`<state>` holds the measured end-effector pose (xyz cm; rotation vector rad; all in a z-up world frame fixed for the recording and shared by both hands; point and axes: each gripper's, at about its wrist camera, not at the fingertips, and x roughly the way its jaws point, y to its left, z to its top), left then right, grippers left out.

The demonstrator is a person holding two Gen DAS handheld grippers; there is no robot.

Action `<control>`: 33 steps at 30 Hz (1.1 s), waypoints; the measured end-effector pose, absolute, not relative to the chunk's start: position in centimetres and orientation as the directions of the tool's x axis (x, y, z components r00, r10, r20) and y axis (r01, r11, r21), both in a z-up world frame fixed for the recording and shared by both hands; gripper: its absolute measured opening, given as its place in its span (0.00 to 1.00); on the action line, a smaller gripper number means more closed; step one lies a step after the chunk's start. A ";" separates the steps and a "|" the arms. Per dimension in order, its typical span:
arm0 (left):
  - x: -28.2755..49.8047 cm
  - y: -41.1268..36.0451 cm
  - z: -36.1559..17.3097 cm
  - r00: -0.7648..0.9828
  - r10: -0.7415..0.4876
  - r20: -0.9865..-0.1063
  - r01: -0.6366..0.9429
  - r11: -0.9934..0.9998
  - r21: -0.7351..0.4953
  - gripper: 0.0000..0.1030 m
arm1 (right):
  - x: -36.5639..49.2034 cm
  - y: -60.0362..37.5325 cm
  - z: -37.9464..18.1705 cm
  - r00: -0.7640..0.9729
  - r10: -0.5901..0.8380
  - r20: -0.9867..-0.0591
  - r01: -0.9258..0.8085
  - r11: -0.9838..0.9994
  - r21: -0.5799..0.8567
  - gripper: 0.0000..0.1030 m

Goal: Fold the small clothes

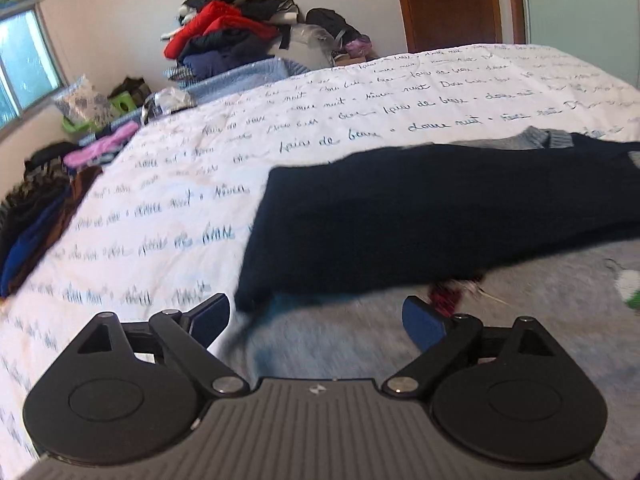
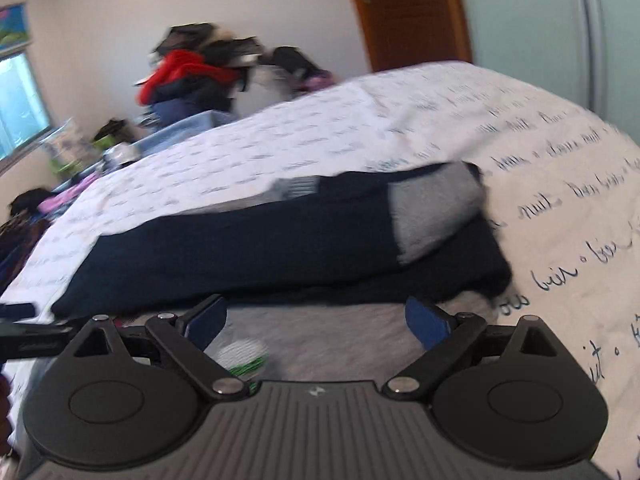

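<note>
Both tools are released: the left tool [image 1: 316,318] stands with its blue-padded jaws wide apart and nothing between them, and the right tool [image 2: 316,318] likewise, jaws spread and bare. The task item, a small grey knit sweater with dark navy sleeves [image 2: 280,248], lies flat on the white quilted bedspread printed with blue handwriting [image 1: 168,216], directly ahead of both tools. In the left view a navy sleeve [image 1: 440,216] is laid across the grey body [image 1: 540,300], with the grey ribbed collar [image 1: 536,138] showing beyond it; in the right view the grey cuff end [image 2: 436,212] rests on top of the navy layers. Judgement: the sleeves appear turned in, and the next fold is likely the body, brought over from the near hem. To do this well, each tool should take the near edge at a matching spot on its own side, gripping all layers so the sleeves do not slip, lift evenly, and lay the edge down square toward the collar. A heap of red and dark clothing [image 1: 224,36] sits well apart beyond the bed. Motion blur limits finer detail.
</note>
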<state>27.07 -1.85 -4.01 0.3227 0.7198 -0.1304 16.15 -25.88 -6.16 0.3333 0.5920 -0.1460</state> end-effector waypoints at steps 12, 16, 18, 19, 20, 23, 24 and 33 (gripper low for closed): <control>21.0 -0.7 -3.3 0.725 -0.028 -0.688 0.184 0.971 0.154 0.90 | 10.7 -22.5 -6.1 0.813 0.064 -0.578 0.134 0.946 0.294 0.94; 18.9 0.1 -3.1 0.725 -0.019 -0.689 0.167 0.975 0.149 0.90 | 8.8 -22.0 -6.4 0.811 0.080 -0.580 0.124 0.945 0.303 0.94; 17.9 0.4 -2.9 0.726 -0.016 -0.688 0.162 0.976 0.148 0.90 | 7.9 -22.0 -6.4 0.812 0.096 -0.576 0.112 0.942 0.315 0.94; 17.3 0.6 -2.7 0.727 -0.017 -0.687 0.161 0.976 0.146 0.90 | 7.4 -22.0 -6.3 0.813 0.103 -0.573 0.107 0.941 0.321 0.94; 16.7 0.7 -2.6 0.727 -0.018 -0.686 0.161 0.976 0.145 0.90 | 7.0 -22.0 -6.3 0.815 0.109 -0.570 0.102 0.940 0.326 0.94; 15.3 0.9 -2.1 0.733 -0.018 -0.680 0.157 0.977 0.143 0.90 | 5.9 -22.0 -6.2 0.816 0.121 -0.565 0.093 0.938 0.335 0.94; 14.8 1.0 -2.0 0.734 -0.020 -0.679 0.156 0.978 0.140 0.90 | 5.6 -21.9 -6.2 0.814 0.125 -0.567 0.091 0.937 0.337 0.94; 9.7 2.1 -1.5 0.751 -0.090 -0.654 0.225 0.966 0.126 0.90 | 1.3 -21.5 -5.8 0.817 0.152 -0.556 0.049 0.943 0.329 0.94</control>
